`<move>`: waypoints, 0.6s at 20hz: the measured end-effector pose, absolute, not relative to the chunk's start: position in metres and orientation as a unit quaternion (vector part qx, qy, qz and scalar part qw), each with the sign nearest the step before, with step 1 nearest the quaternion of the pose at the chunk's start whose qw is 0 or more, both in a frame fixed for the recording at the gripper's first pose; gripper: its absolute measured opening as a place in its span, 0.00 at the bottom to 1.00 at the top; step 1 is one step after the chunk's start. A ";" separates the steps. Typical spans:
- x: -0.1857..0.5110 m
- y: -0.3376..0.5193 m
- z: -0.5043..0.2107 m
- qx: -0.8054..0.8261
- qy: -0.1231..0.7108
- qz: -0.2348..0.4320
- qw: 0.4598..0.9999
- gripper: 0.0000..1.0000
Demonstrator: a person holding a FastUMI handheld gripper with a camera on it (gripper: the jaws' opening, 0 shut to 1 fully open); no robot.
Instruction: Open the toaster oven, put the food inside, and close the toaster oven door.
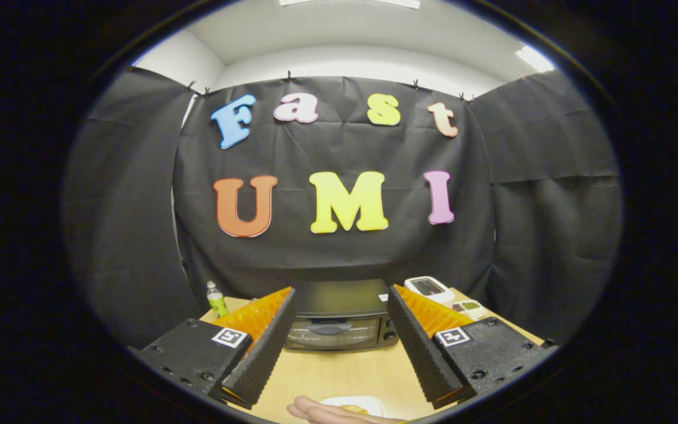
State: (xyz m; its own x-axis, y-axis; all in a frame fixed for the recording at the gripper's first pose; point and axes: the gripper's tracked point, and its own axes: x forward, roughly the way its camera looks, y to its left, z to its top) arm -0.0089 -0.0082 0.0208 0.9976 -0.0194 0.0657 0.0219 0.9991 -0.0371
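Observation:
A black toaster oven (339,318) stands on the wooden table (339,371) beyond my fingers, its glass door shut and its handle across the top of the door. Two knobs sit on its right side. My gripper (339,294) is open, with nothing between its fingers, which frame the oven from a distance. Close to me, below the fingers, a white plate (355,404) holds a piece of yellowish food (353,408). A person's hand (321,412) rests at the plate's near edge.
A small green bottle (216,299) stands at the table's back left. Behind the oven on the right sit a white device (429,288) and a small tray of food (468,307). Black cloth walls close off the booth behind the table.

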 end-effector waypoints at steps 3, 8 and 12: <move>-0.006 -0.008 0.021 -0.020 -0.040 -0.009 0.999 1.00; 0.010 -0.008 0.010 -0.033 -0.037 -0.013 0.999 1.00; 0.035 -0.004 0.001 -0.036 -0.032 0.002 0.999 1.00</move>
State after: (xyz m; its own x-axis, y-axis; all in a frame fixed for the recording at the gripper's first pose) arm 0.0347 -0.0036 0.0011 0.9980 0.0057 0.0635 -0.0011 0.9974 -0.0718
